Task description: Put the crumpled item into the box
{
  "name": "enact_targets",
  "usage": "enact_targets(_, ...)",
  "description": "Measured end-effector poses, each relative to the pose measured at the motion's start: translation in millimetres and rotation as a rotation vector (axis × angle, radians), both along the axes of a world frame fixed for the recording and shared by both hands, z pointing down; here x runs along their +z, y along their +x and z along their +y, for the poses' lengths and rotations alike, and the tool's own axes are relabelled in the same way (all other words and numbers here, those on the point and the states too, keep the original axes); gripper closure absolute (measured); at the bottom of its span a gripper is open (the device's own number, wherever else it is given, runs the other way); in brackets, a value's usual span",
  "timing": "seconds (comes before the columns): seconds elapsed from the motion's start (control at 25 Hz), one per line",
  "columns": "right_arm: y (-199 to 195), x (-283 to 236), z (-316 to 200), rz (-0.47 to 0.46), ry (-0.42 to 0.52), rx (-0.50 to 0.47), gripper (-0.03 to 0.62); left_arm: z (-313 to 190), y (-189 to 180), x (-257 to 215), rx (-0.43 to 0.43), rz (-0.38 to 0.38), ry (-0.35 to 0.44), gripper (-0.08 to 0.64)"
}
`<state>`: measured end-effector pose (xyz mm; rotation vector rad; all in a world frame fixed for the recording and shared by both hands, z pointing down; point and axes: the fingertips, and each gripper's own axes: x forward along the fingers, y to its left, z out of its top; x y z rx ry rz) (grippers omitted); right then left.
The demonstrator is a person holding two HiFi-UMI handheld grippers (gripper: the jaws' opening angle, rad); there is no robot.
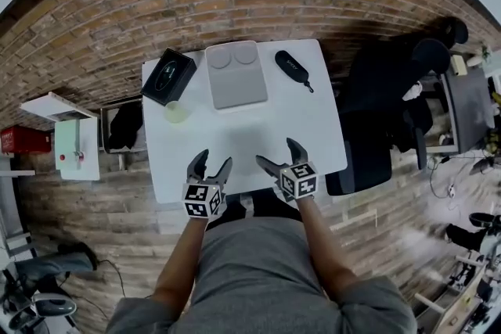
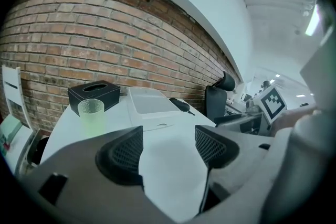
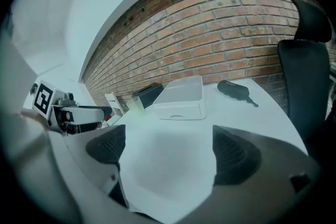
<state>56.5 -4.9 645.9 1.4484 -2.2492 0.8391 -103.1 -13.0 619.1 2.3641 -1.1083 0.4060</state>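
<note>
A pale lidded box [image 1: 236, 74] lies at the far middle of the white table [image 1: 313, 129]; it also shows in the left gripper view [image 2: 152, 105] and the right gripper view [image 3: 182, 96]. Its lid looks shut. I see no crumpled item in any view. My left gripper [image 1: 214, 160] hovers over the table's near edge, open, with only bare tabletop between its jaws [image 2: 169, 147]. My right gripper [image 1: 275, 152] is beside it to the right, open wide and empty [image 3: 170, 147]. Both point toward the box, well short of it.
A black tissue box [image 1: 167, 76] sits at the far left corner, a pale green cup [image 1: 177, 112] just in front of it. A black case [image 1: 293, 66] lies at the far right. A black office chair [image 1: 391, 113] stands right of the table, a white cabinet [image 1: 74, 145] left.
</note>
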Motion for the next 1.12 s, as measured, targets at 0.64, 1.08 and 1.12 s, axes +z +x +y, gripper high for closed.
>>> enact_targets(0.64,-5.2,-57.3,77.2,0.046,0.130,0.062,-0.002,48.8,-6.6,-34.4,0.175,0.016,0.095,0.197)
enact_targets(1.08,11.1,-79.0,87.9,0.051,0.199,0.006,-0.002,69.1,18.4,-59.1,0.199,-0.008,0.149,0.179)
enact_targets(1.12,13.2,-81.8,89.0,0.046,0.207,-0.004,-0.002,70.4,20.4,-61.4,0.187,-0.011,0.152,0.179)
